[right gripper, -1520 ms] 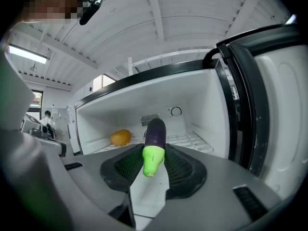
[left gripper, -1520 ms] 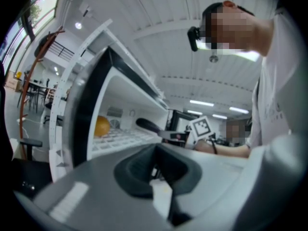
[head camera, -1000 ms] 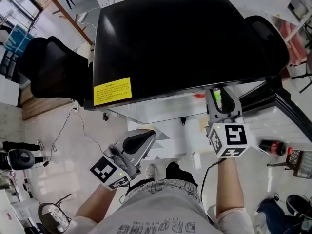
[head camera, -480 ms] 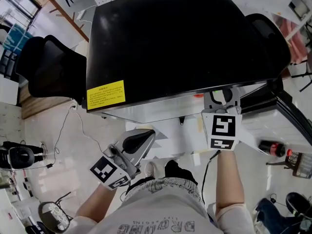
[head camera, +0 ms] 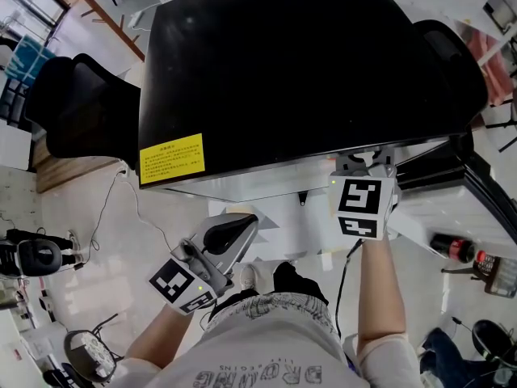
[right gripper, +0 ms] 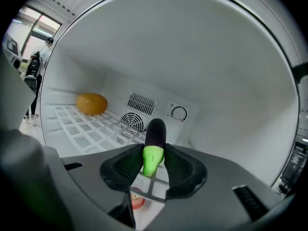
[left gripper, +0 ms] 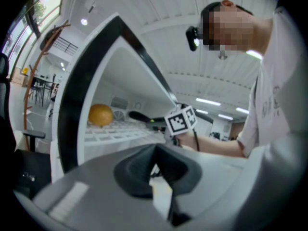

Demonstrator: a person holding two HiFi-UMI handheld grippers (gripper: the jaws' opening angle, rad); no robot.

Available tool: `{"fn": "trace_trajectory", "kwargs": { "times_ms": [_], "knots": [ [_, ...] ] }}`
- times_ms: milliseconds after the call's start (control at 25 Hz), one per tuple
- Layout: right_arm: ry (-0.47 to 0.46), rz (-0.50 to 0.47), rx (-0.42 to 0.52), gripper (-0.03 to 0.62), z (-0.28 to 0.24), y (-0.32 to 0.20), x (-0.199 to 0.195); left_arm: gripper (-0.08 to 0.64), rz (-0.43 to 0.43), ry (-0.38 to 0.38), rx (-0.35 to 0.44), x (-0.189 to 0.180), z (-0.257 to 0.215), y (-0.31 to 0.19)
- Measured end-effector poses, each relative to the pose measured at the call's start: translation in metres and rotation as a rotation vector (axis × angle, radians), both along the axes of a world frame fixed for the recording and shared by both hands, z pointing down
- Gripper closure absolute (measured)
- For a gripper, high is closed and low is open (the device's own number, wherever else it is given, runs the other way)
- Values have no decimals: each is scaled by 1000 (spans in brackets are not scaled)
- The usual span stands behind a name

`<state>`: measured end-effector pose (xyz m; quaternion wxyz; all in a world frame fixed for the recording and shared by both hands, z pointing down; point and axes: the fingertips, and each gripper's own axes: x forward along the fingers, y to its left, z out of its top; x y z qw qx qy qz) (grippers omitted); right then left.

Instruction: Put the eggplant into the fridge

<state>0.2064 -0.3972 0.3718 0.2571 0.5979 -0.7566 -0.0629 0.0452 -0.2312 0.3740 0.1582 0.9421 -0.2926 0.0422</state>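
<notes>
The eggplant (right gripper: 155, 137), dark purple with a bright green stem end, sits between the pads of my right gripper (right gripper: 154, 154), which is shut on that stem end. Its purple tip points into the white inside of the fridge (right gripper: 202, 66), above the wire shelf (right gripper: 82, 129). From the head view, the right gripper (head camera: 365, 168) reaches under the fridge's black top (head camera: 299, 71) and the eggplant is hidden. In the left gripper view the eggplant (left gripper: 138, 115) shows ahead of the right gripper's marker cube. My left gripper (head camera: 229, 234) hangs low in front, shut and empty.
An orange (right gripper: 91, 103) lies at the back left of the wire shelf. A red fruit (right gripper: 137, 202) shows below the shelf. The fridge's dark door (head camera: 477, 188) stands open at the right. Black office chairs (head camera: 77, 111) and a cable (head camera: 121, 204) are at the left, a bottle (head camera: 452, 245) on the floor at the right.
The right gripper rolled so its marker cube faces up, and it slid farther under the fridge top; the green stem end no longer shows from above. The left gripper stayed put.
</notes>
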Motion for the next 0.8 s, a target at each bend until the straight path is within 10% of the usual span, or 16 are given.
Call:
{"fn": "trace_trajectory", "kwargs": {
  "times_ms": [800],
  "knots": [
    [68, 6, -72, 451, 12, -6, 5, 552, -5, 5, -2, 8, 0, -1]
  ]
}}
